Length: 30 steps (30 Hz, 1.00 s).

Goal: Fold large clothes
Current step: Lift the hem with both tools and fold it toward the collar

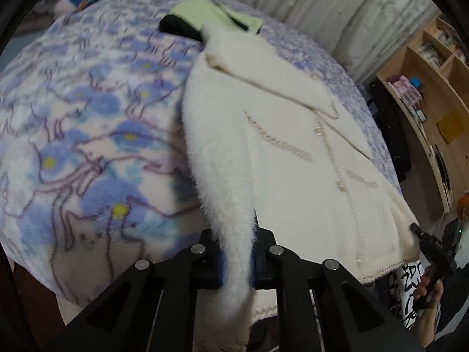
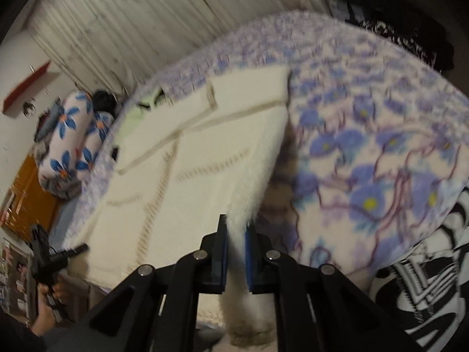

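Left wrist view: your left gripper (image 1: 238, 252) and right gripper (image 2: 236, 252) each clamp a hem corner of the white cardigan (image 1: 281, 135); its length runs toward the bed's (image 1: 88, 111) far edge.

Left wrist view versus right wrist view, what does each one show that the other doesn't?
Only the left wrist view shows the wooden shelves and the left tongs shut on the white fluffy garment. Only the right wrist view shows the red wall shelf, the orange cabinet and the right tongs shut on the garment's other bottom corner. Both show the garment, the floral blanket, the flowered pillow and the pale green cloth.
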Each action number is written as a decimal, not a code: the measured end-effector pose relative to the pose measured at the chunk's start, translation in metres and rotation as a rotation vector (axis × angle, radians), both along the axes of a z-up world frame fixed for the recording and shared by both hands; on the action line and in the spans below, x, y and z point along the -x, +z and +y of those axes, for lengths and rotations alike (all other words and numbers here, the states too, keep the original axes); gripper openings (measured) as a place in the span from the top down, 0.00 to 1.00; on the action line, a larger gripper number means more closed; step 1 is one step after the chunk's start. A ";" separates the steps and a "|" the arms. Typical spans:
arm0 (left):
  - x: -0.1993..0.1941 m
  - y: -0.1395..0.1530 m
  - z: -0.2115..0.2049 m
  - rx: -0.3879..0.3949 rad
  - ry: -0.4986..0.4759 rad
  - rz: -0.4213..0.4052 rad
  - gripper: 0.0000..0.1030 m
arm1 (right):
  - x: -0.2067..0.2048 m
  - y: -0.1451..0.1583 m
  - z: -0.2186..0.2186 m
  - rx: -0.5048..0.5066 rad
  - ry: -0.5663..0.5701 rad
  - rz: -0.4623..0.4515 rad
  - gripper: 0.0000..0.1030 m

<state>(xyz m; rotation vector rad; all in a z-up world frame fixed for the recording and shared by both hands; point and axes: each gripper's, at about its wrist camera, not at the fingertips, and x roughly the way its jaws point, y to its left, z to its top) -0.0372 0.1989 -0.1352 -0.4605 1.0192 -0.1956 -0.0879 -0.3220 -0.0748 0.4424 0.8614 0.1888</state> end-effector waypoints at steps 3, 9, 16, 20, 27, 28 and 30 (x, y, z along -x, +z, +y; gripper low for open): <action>0.008 0.018 -0.001 0.025 -0.008 -0.030 0.92 | 0.007 0.016 0.003 -0.012 0.010 -0.027 0.92; 0.030 0.050 0.002 0.035 -0.025 -0.063 0.92 | 0.028 0.034 0.014 -0.017 0.054 -0.038 0.92; 0.046 0.073 0.016 0.134 0.020 -0.072 0.92 | 0.032 0.051 0.006 -0.114 0.056 -0.071 0.92; 0.017 0.076 0.017 0.170 0.027 -0.079 0.92 | 0.007 0.052 0.002 -0.175 0.032 -0.062 0.92; -0.091 0.072 0.029 0.125 0.058 -0.086 0.91 | -0.102 0.050 -0.009 -0.266 -0.027 -0.021 0.92; -0.113 0.070 0.031 0.101 0.061 -0.083 0.91 | -0.122 0.050 -0.009 -0.269 -0.034 -0.014 0.92; -0.155 0.064 0.034 0.083 0.076 -0.063 0.90 | -0.155 0.050 -0.008 -0.252 -0.045 -0.004 0.92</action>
